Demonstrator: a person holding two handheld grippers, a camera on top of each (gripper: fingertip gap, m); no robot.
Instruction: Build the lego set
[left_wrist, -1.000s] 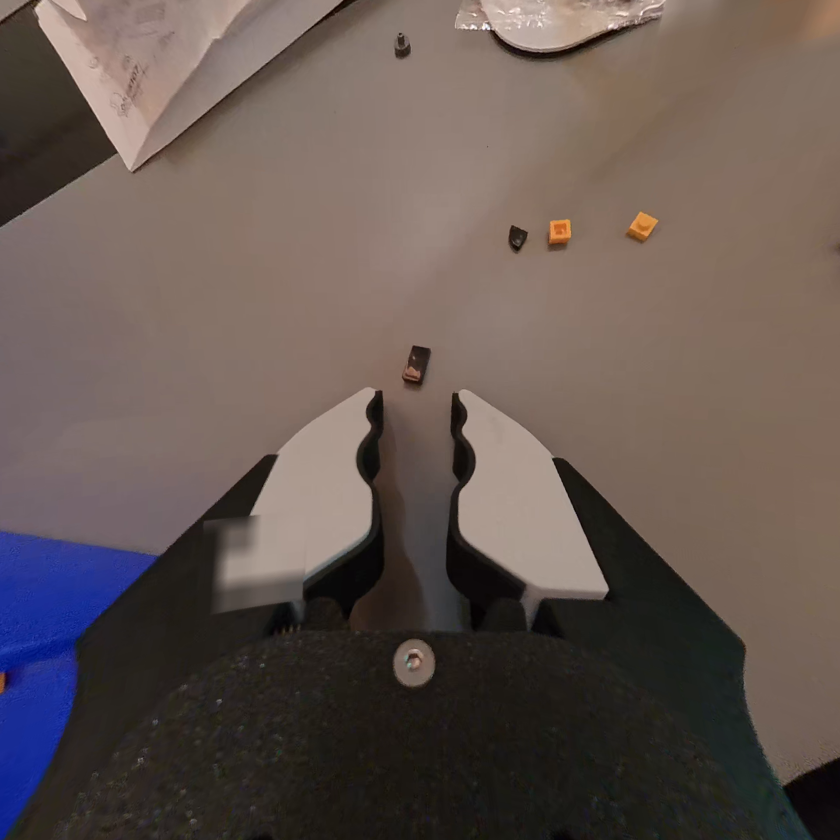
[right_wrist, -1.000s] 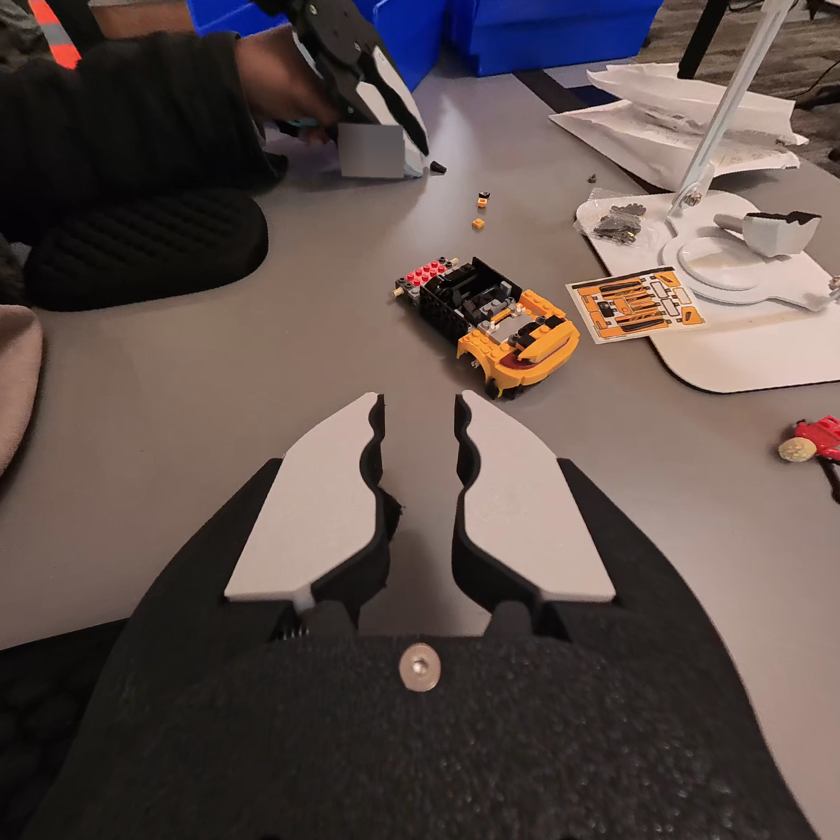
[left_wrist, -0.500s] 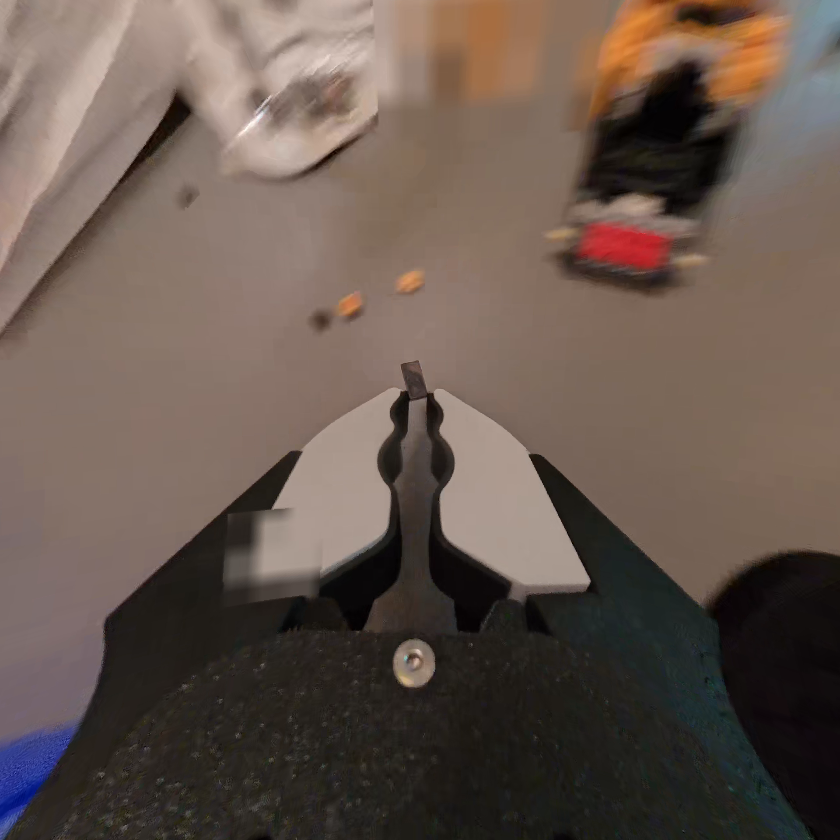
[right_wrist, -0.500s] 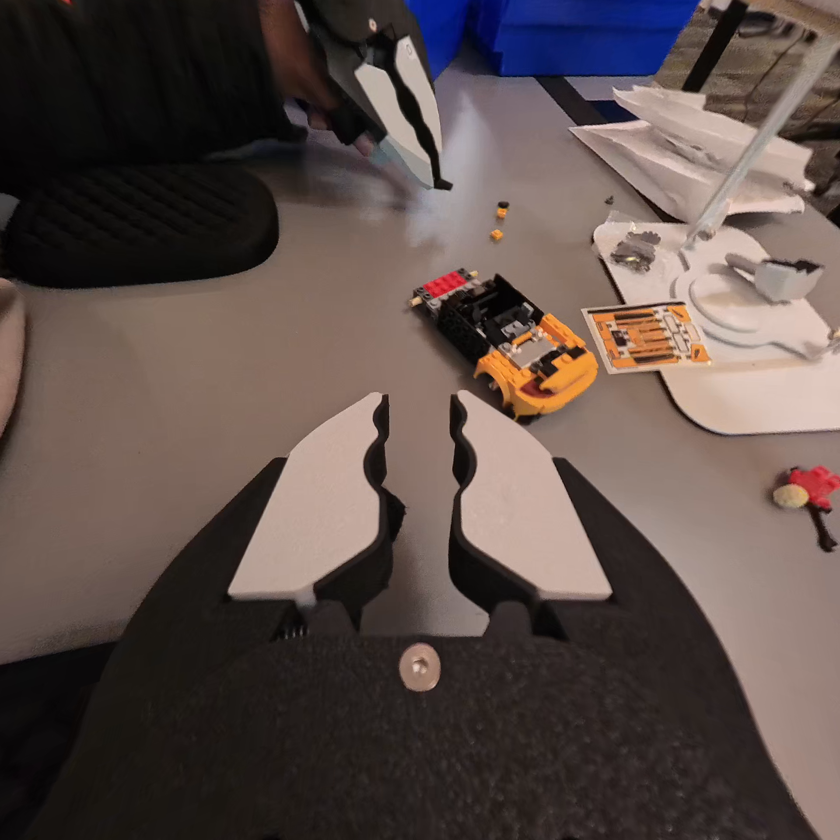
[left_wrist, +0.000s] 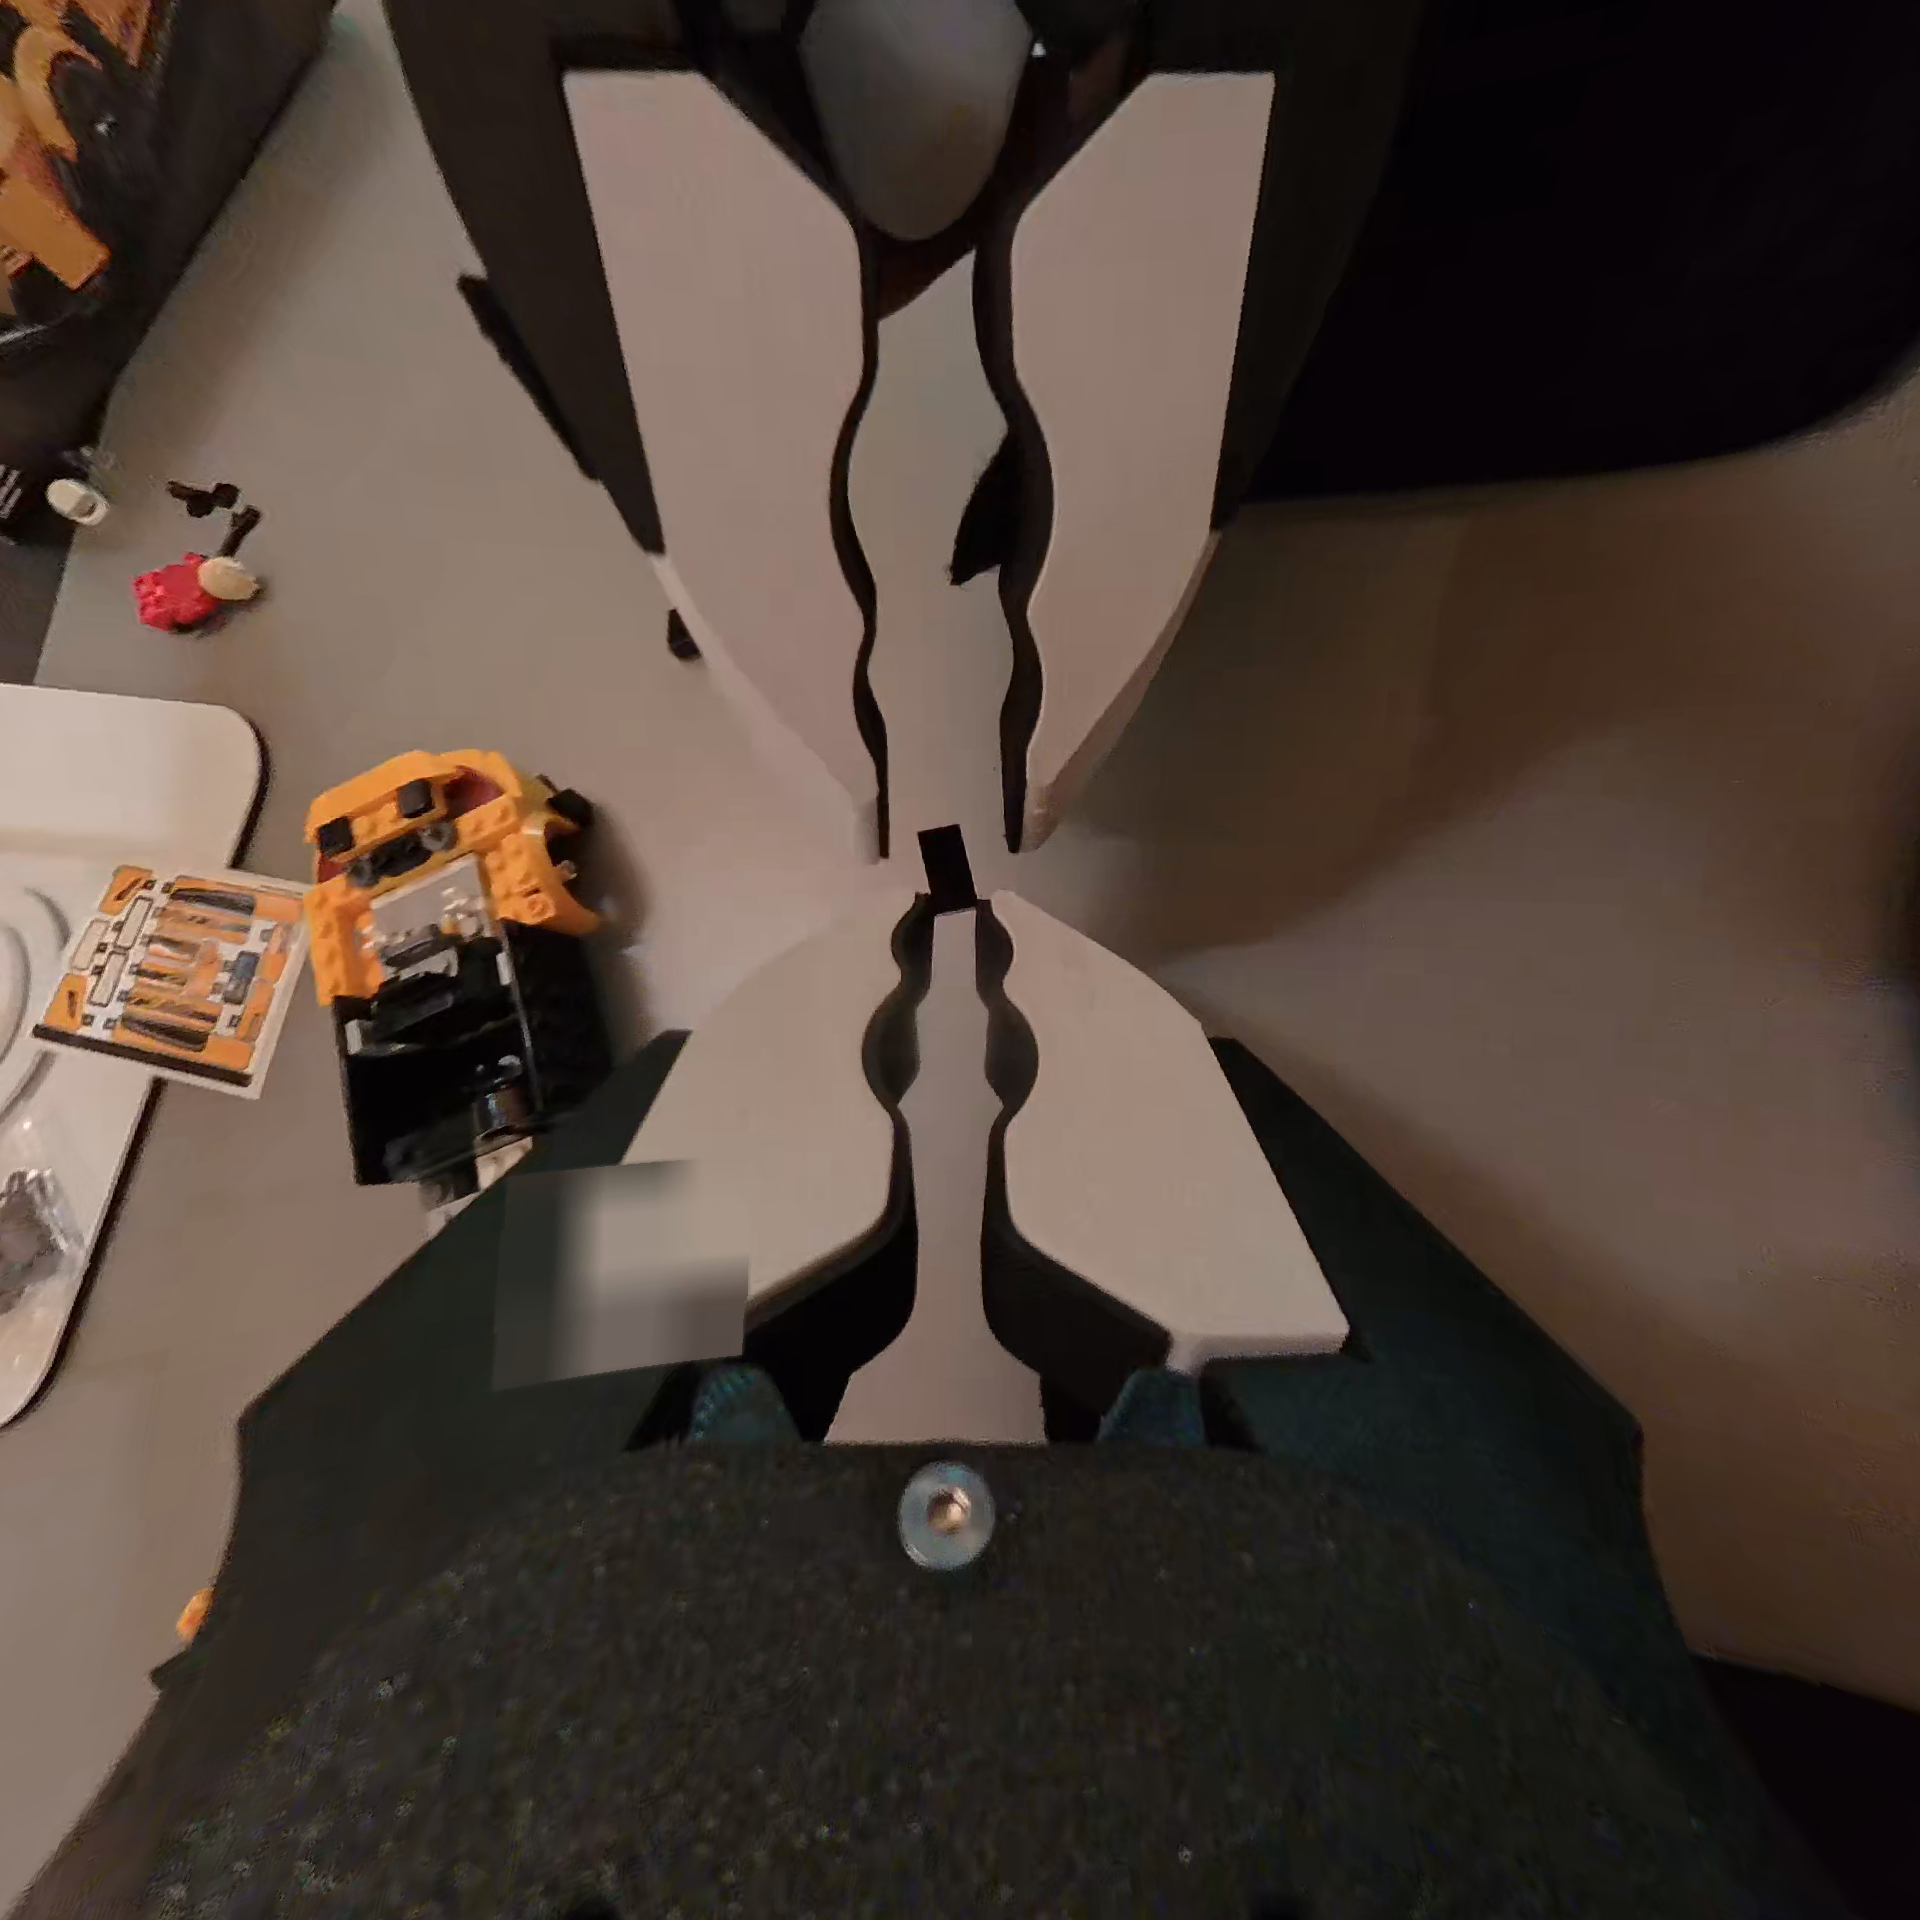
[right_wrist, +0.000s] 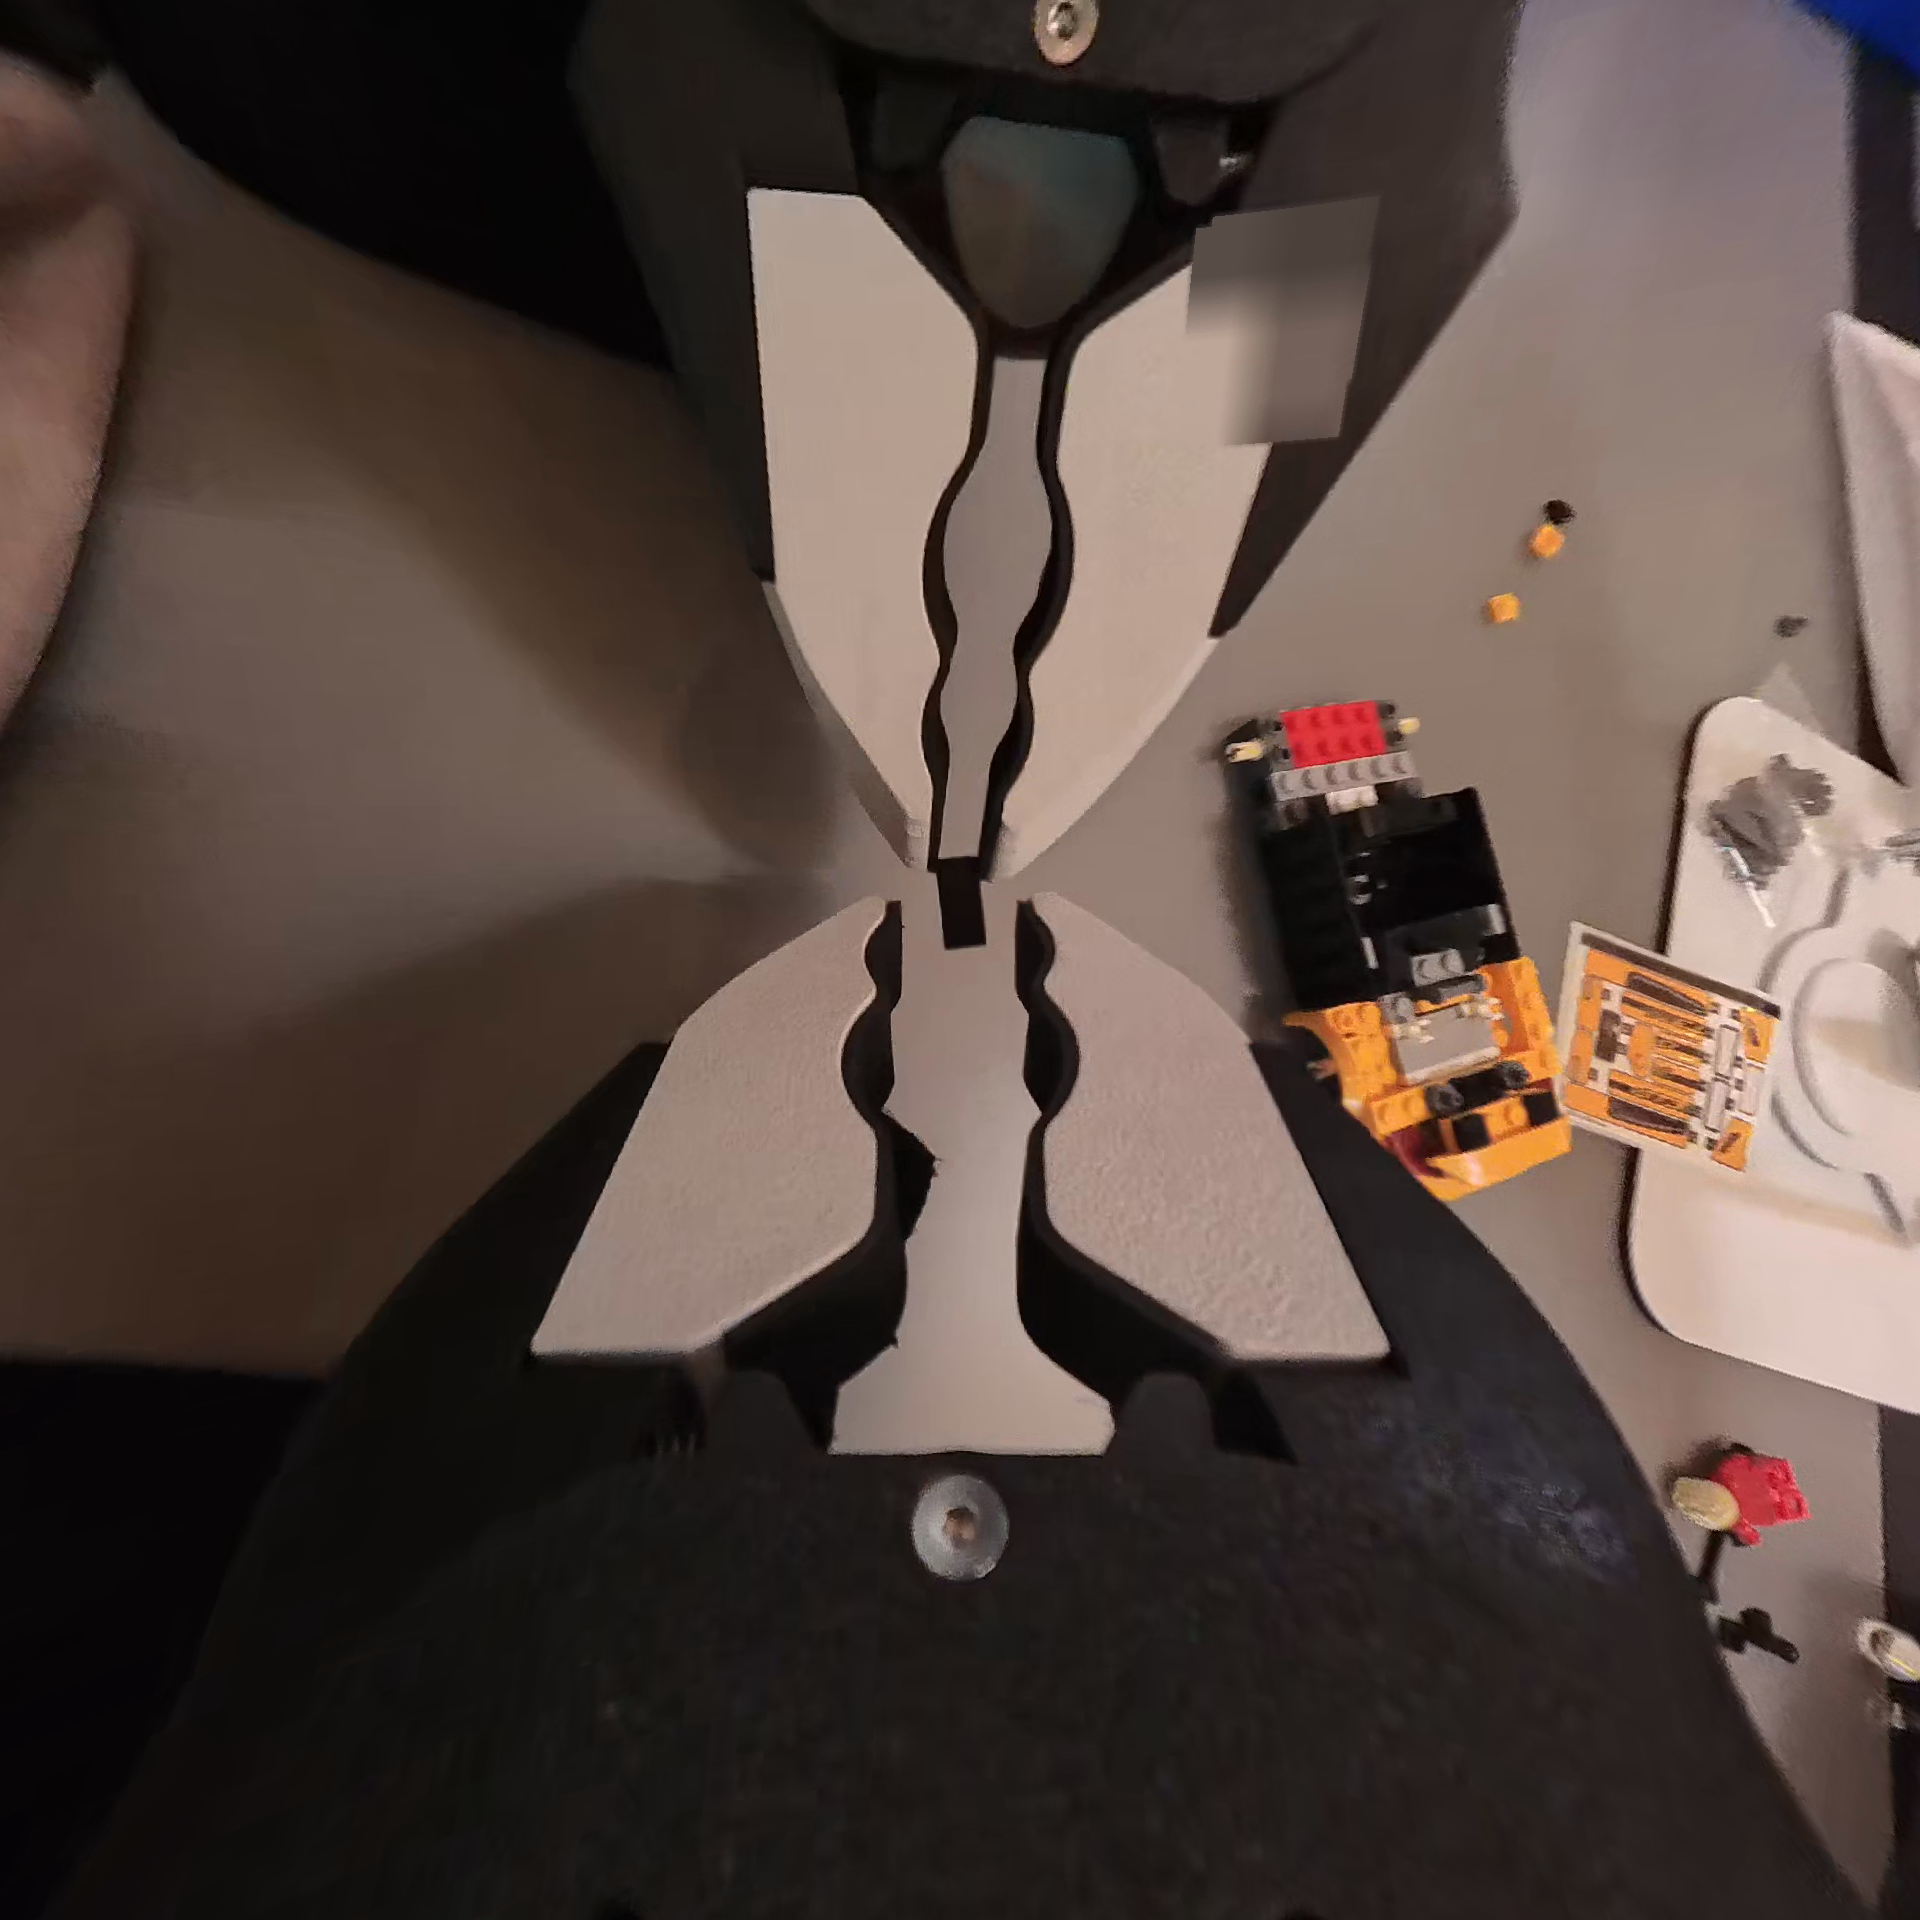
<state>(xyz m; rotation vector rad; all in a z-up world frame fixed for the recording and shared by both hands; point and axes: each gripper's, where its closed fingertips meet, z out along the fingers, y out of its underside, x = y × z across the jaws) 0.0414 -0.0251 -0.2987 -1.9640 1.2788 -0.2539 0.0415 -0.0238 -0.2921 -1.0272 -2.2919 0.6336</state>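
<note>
Dim, warm indoor light falls on the matte grey tabletop, where broad soft shadows spread from the gripper bodies. Wide-angle bending curves both views' edges. Near the orange-and-black brick car, the right view smears with motion blur.

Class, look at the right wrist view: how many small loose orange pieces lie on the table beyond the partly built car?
2. One orange piece lies beside a tiny black piece; the other orange piece lies nearer the car. More may be hidden behind the claws.
</note>
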